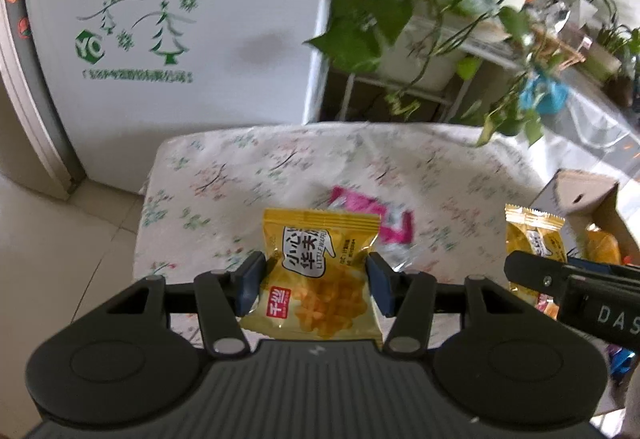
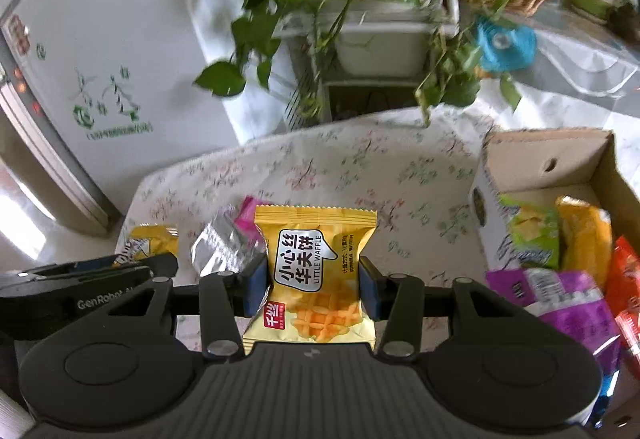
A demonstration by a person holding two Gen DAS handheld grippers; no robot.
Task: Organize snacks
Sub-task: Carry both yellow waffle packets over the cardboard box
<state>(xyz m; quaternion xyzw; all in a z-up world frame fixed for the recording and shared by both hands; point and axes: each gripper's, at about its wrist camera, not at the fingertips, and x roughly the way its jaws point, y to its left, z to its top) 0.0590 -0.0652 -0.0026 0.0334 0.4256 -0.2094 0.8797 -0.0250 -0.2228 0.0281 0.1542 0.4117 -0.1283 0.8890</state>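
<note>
My left gripper (image 1: 316, 279) is shut on a yellow waffle packet (image 1: 320, 271) and holds it above the floral tablecloth (image 1: 248, 175). My right gripper (image 2: 312, 283) is shut on a second yellow waffle packet (image 2: 316, 271), also held above the cloth. The right gripper's packet shows at the right of the left wrist view (image 1: 532, 235). The left gripper's packet shows at the left of the right wrist view (image 2: 150, 239). A pink and silver packet (image 1: 372, 215) lies on the cloth between them; it also shows in the right wrist view (image 2: 224, 243).
A cardboard box (image 2: 544, 159) at the table's right holds green (image 2: 532, 235), orange, purple (image 2: 568, 303) and red snack packets. A white fridge (image 1: 160, 39) stands behind the table on the left. A plant stand with trailing leaves (image 2: 360, 19) stands behind the far edge.
</note>
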